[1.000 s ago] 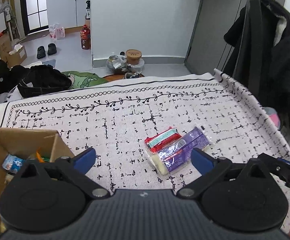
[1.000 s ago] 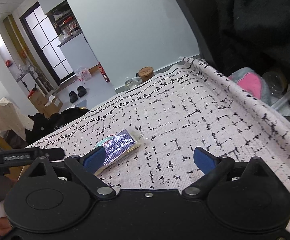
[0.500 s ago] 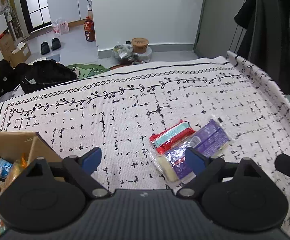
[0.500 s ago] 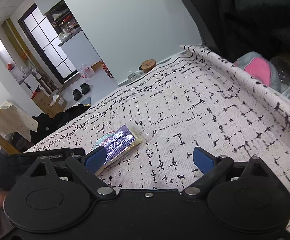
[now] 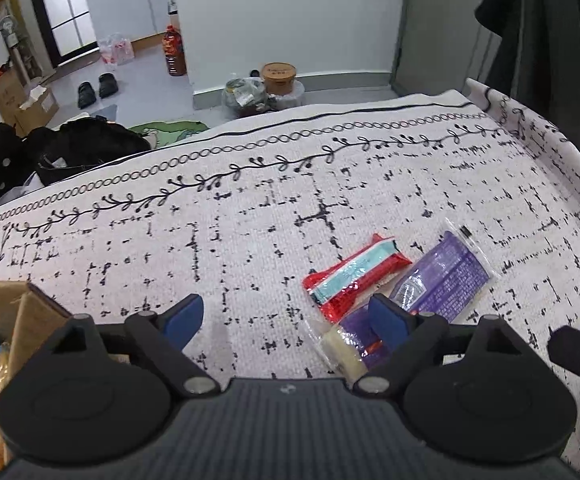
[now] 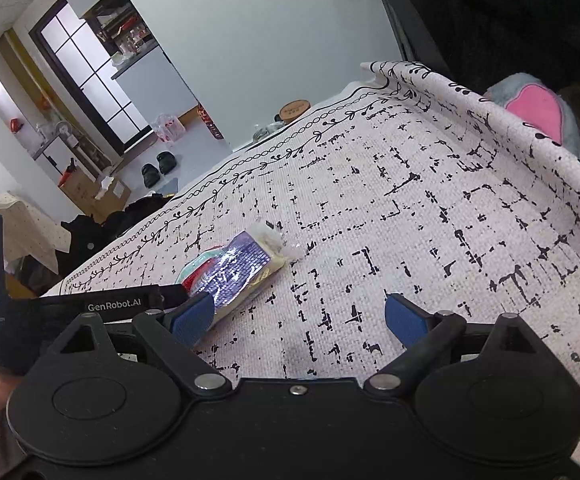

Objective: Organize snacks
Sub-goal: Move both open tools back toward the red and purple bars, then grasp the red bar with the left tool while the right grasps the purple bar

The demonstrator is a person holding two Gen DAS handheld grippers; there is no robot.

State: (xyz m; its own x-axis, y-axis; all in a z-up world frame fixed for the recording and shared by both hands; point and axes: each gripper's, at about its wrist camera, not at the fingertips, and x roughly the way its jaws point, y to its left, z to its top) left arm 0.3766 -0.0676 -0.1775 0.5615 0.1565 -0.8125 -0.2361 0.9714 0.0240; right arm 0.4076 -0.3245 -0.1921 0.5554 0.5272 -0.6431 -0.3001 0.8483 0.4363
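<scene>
Lower now, my left tool point(image 5: 286, 320) hangs over the cloth-covered surface point(image 5: 250, 216), jaws apart, empty; right tool point(image 6: 299, 316) likewise. Red snack point(image 5: 353, 276) and purple snack point(image 5: 441, 276) lie touching beside the left tool's right pad.

Walls point(image 5: 290, 20): pale, plain | Floor point(image 5: 138, 80): grey, slippers point(image 5: 98, 87) near cardboard boxes point(image 5: 22, 100) | Window point(image 6: 90, 80): dark-framed, daylit | Dark coats point(image 5: 549, 40) hung right | White cabinet point(image 5: 130, 4) stood behind
</scene>
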